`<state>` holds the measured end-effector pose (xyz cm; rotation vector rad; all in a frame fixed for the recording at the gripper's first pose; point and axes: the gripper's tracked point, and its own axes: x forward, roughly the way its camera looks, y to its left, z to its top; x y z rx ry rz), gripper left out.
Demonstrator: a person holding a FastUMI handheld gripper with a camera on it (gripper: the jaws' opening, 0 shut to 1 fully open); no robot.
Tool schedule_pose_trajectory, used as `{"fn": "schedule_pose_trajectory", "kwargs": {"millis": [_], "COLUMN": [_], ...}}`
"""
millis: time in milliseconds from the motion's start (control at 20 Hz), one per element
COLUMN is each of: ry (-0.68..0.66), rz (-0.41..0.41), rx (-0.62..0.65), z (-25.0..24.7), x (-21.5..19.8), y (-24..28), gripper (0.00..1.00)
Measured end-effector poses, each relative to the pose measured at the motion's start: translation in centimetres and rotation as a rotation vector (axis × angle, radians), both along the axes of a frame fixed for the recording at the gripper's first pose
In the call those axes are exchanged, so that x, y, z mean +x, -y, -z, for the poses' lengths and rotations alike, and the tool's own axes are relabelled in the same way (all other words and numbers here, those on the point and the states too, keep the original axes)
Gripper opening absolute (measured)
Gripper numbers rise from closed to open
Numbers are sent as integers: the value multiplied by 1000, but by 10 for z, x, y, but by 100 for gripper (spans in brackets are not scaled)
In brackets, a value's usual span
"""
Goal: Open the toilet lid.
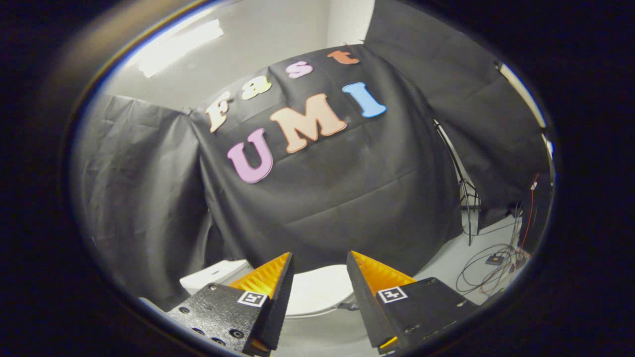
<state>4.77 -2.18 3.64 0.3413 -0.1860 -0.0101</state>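
We hold the gripper [320, 260] with jaws apart, gripping nothing; the glossy white oval plastic toilet lid [317, 292] lies closed just beyond them.

Dim booth, lit mainly by a ceiling strip light [181, 47] above, which blows out to pure white with smeared glare. Black cloth wall [347, 198] soaks up light; creases still readable. Strong fisheye bending toward the rim, with blue fringing there. Claw [320, 263] with fingers apart sits close to the lens, slightly soft. White toilet lid [320, 292] between them is bright, low detail. Cables [491, 272] reasonably sharp.
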Motion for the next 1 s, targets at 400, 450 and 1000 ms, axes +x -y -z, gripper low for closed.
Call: {"fn": "schedule_pose_trajectory", "kwargs": {"millis": [400,450,1000], "ry": [65,68,28], "rz": [-24,-31,-89], "rx": [302,339,645], "z": [10,14,92], "x": [51,60,120], "y": [-6,-7,-17], "gripper": [66,66,63]}}
